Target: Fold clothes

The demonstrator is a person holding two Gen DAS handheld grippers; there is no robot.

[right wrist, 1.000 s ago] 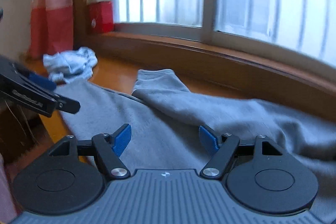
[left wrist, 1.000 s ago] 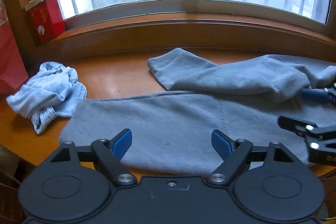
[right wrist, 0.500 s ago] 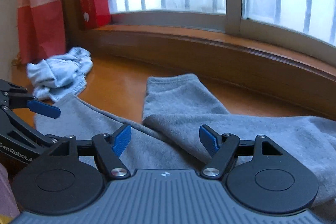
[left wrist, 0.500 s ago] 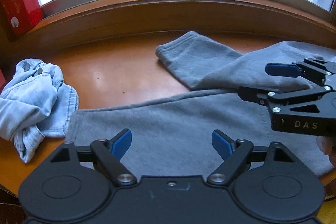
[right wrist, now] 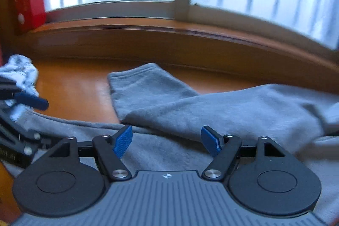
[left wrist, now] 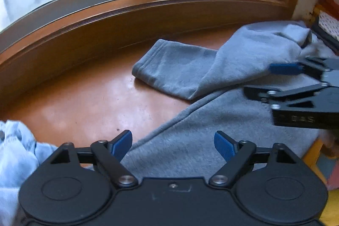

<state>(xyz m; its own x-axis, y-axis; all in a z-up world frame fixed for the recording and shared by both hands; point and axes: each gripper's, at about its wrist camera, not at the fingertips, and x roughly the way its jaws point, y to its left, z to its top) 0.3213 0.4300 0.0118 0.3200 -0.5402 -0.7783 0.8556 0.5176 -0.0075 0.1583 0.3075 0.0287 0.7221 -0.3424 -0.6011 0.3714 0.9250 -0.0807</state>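
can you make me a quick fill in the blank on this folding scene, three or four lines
1. The grey sweatpants lie on a wooden surface below a ______.
2. Both the left claw and the right claw have their jaws ______.
3. The crumpled garment near the left claw is light ______ in colour.
4. The box on the window ledge is ______.

Missing words: window; open; blue; red
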